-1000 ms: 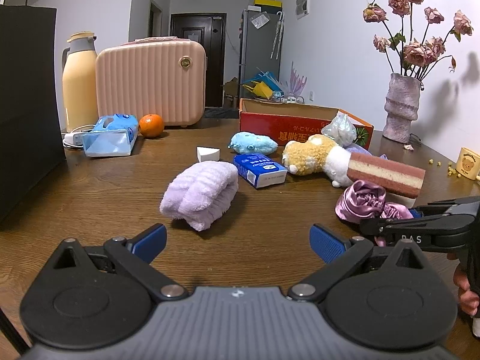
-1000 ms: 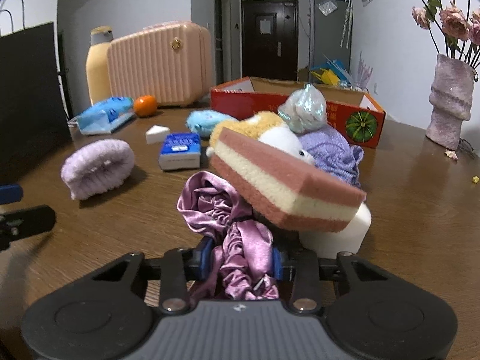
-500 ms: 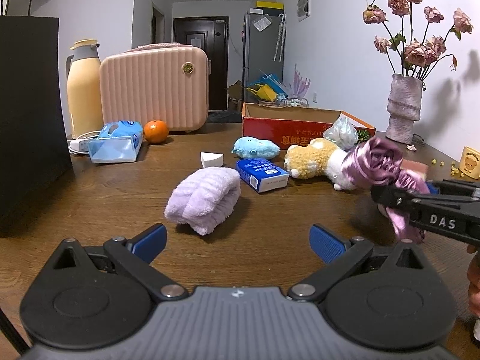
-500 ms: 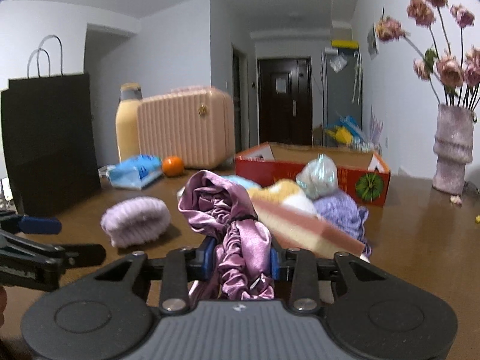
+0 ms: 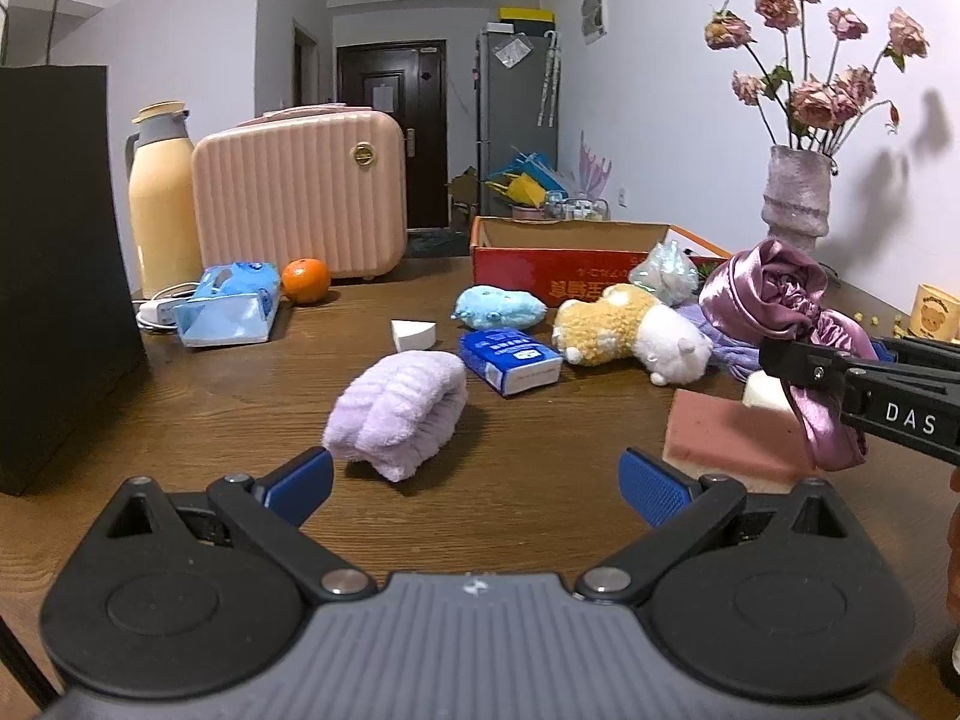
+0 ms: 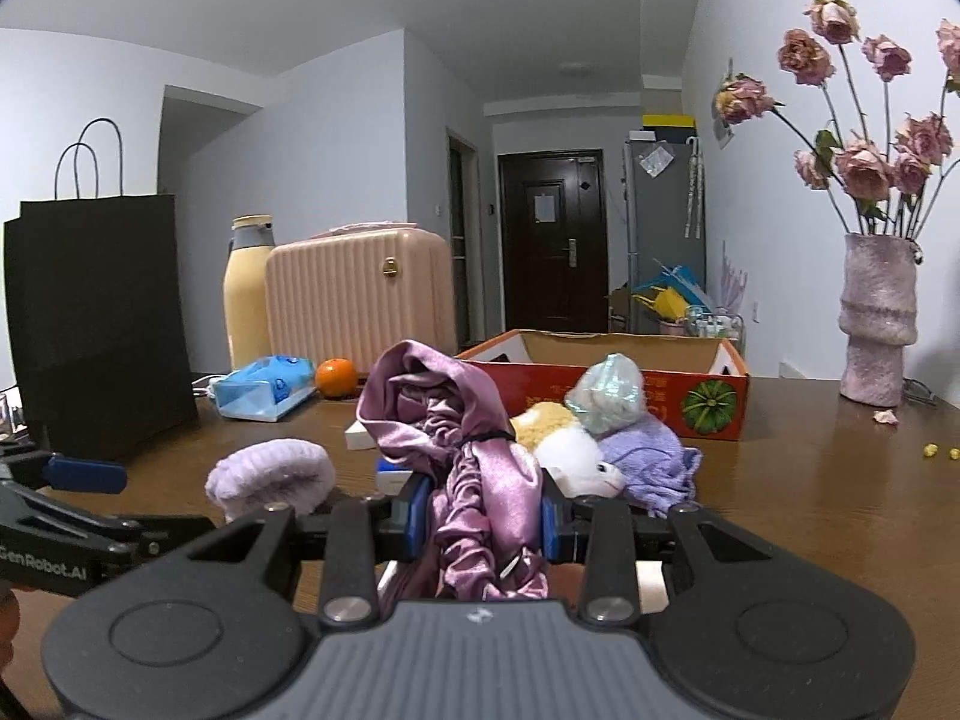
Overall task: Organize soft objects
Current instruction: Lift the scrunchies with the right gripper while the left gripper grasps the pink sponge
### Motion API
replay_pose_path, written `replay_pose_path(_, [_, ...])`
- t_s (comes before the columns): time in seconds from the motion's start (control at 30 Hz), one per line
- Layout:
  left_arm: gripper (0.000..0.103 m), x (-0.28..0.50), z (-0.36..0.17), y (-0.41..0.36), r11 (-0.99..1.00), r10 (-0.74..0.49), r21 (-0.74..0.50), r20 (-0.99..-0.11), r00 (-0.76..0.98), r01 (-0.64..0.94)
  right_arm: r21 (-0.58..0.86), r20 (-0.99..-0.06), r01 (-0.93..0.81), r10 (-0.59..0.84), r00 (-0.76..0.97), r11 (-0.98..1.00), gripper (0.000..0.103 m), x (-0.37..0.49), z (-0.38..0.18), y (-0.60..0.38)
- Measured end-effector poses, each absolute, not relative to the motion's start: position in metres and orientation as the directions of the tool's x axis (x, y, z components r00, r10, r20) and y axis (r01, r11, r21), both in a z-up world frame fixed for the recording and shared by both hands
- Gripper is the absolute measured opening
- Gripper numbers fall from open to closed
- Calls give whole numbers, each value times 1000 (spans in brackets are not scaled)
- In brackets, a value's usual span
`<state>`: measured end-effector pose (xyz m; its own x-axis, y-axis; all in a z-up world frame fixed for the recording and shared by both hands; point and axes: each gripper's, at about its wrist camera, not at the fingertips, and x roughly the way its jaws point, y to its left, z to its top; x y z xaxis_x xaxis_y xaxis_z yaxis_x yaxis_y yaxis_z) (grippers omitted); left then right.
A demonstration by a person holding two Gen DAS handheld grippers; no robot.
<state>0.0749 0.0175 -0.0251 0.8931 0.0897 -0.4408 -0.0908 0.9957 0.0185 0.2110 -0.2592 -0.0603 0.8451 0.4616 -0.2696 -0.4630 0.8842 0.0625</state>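
R gripper [image 6: 485, 519] is clamped on a mauve satin bonnet [image 6: 447, 420], both blue pads pressed into the gathered fabric; the bonnet is lifted clear of the table [image 6: 810, 510], its bunched top standing above the jaws and a tail hanging below. In the left wrist view the same bonnet [image 5: 774, 306] sits at the right, held by the black fingers marked DAS, above a pink-and-cream sponge block [image 5: 726, 438] lying near the table's right edge.

L gripper [image 5: 474, 480] is released, jaws wide, nothing btwn them, hovering over the near edge of the table. Just beyond it, approx mid-table, lies a rolled lilac fleece headband [image 5: 399, 414]. Behind that: a blue-and-white small box [image 5: 510, 360], a white wedge sponge [image 5: 413, 334], a light-blue plush [image 5: 498, 307], and a tan-and-white plush [image 5: 630, 333] touching a lavender cloth [image 6: 651, 459]. A crinkled clear bag [image 5: 663, 267] rests by the red cardboard box [image 5: 570, 267] toward the far edge.

Far-left corner: black paper bag [image 5: 54, 264], cream thermos [image 5: 162, 210], pink ribbed case [image 5: 300, 198], blue wipes pack [image 5: 231, 303], an orange [image 5: 306, 280]. Far-right: vase w/ dried roses [image 5: 795, 198].
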Motion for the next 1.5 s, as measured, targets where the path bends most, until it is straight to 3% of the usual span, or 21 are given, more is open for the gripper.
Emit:
replay_pose_path(0.9, [103,111,-30,-69,986,-106,56,-511,853,156,71,-310,-312,319,896,947,34,212,-71,-339])
replay_pose_path(1.5, [103,148,-43,-109,965,-170,64,-579,797,253,84,-366,-263,276,889,961,34,218,-81,-357])
